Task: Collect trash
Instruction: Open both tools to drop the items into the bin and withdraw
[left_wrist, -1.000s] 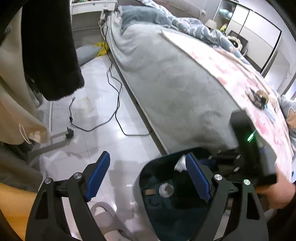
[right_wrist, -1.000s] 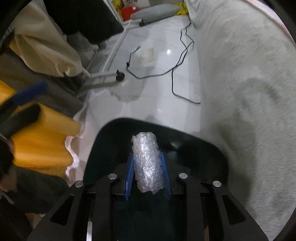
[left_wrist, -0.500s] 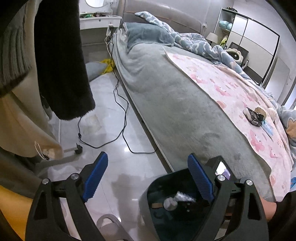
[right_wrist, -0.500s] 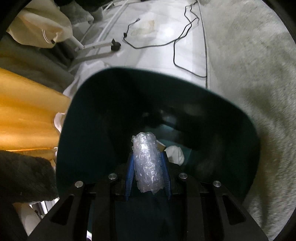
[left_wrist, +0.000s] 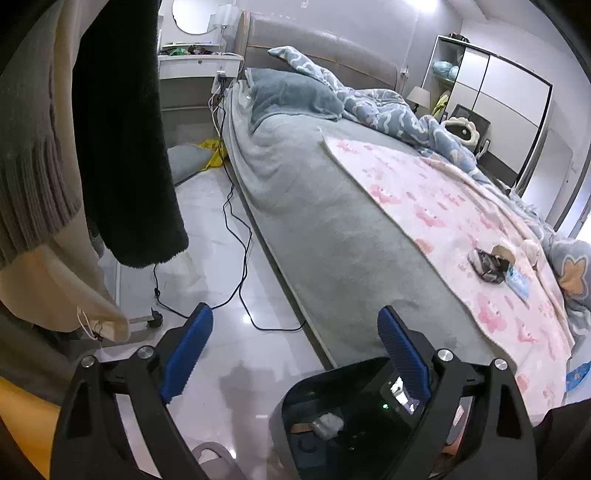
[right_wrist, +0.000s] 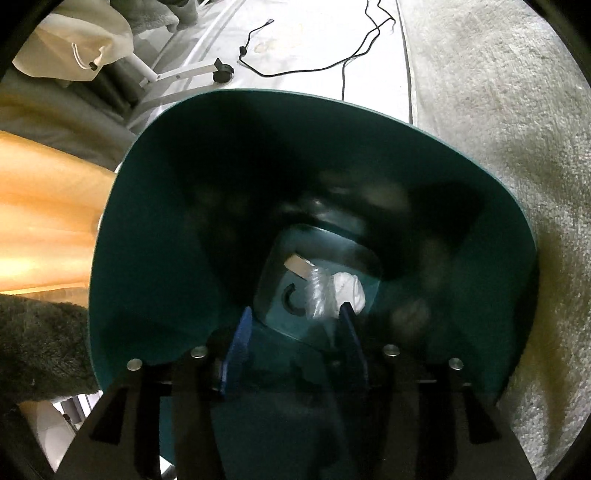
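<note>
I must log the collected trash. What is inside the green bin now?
At the bottom of the green bin lie a bubble-wrap roll, a white crumpled wad and a tan scrap. The near bottom is covered by the right claw.

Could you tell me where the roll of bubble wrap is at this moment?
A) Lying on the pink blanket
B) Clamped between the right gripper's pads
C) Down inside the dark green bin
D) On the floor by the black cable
C: the bubble wrap lies at the bottom of the dark green bin, beyond the right gripper, whose jaws have just been opening and hold nothing.
</note>
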